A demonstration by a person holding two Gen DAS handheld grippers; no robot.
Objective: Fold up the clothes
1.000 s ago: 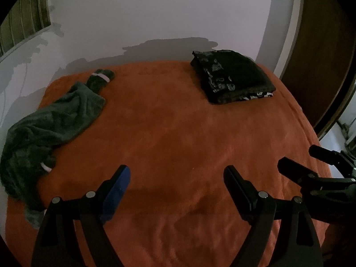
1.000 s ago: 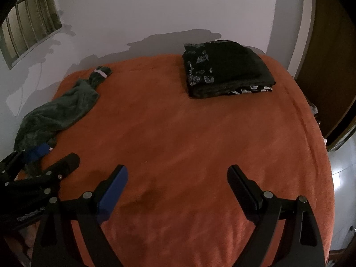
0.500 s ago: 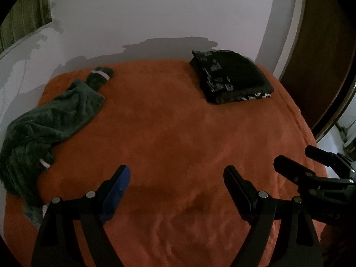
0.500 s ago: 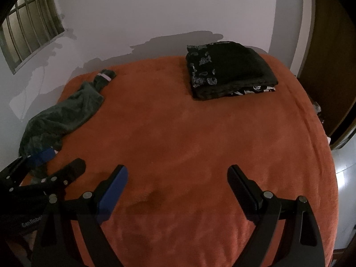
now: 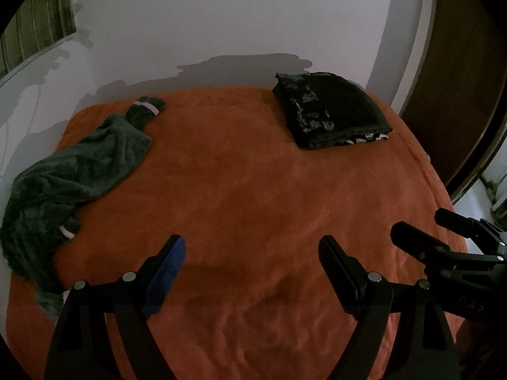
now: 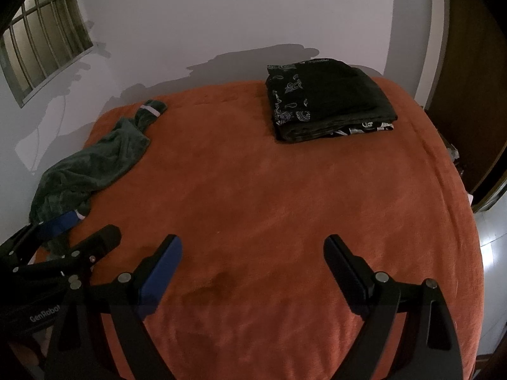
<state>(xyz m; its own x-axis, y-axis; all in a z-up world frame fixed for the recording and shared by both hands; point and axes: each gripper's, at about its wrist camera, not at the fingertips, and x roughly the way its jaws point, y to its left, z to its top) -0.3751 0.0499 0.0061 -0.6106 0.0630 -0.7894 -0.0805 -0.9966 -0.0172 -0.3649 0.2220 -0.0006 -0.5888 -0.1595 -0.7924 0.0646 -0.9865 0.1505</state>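
Note:
A crumpled dark green garment [image 5: 73, 171] with white-striped cuffs lies at the left side of the orange bed [image 5: 253, 196]; it also shows in the right wrist view [image 6: 92, 164]. A folded stack of black patterned clothes [image 5: 329, 110] sits at the far right, also seen in the right wrist view [image 6: 329, 98]. My left gripper [image 5: 252, 250] is open and empty above the near middle of the bed. My right gripper [image 6: 253, 248] is open and empty beside it. Each gripper shows in the other's view: the right gripper [image 5: 443, 237], the left gripper [image 6: 82, 231].
A white wall [image 5: 237, 25] runs behind the bed. A barred window [image 6: 41, 50] is at the upper left. A dark wooden door [image 5: 456, 79] stands at the right, with floor [image 6: 491, 247] beyond the bed's right edge.
Both views have shifted slightly back and to the right; the green garment sits a little further in. Both grippers stay open and empty.

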